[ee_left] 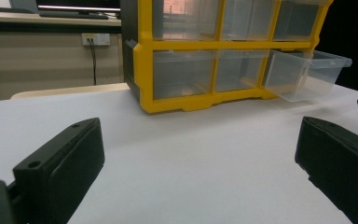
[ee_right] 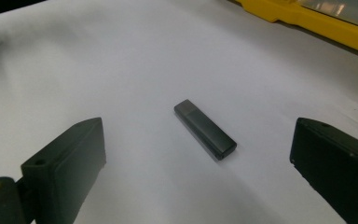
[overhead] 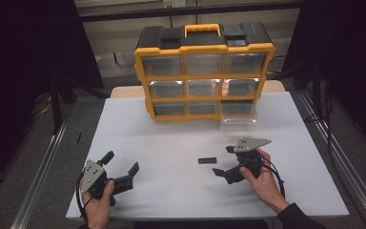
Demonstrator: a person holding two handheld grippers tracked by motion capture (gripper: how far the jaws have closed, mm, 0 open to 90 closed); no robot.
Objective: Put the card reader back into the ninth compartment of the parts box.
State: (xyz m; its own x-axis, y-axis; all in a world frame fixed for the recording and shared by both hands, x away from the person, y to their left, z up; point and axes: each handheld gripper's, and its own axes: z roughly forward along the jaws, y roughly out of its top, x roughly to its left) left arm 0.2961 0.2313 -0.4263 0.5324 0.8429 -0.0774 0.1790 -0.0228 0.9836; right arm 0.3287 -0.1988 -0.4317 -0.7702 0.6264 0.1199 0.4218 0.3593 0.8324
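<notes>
Bare bench (overhead: 171, 143) around black stick (overhead: 208, 160); my approach unobstructed. Organizer (overhead: 204, 71) and pulled-out drawer (overhead: 238, 116) block far side.

The stick (overhead: 208, 160) lies mid-worktop (overhead: 171, 143), left of the right tool (overhead: 225, 161); the drawer cabinet (overhead: 204, 71) stands behind, its bottom-right drawer (overhead: 238, 118) pulled out.

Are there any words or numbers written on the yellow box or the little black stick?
None can be read. The yellow drawer cabinet shows no label or brand. The black stick on the table is plain dark. The wall socket plate is too small and blurred to tell.
</notes>
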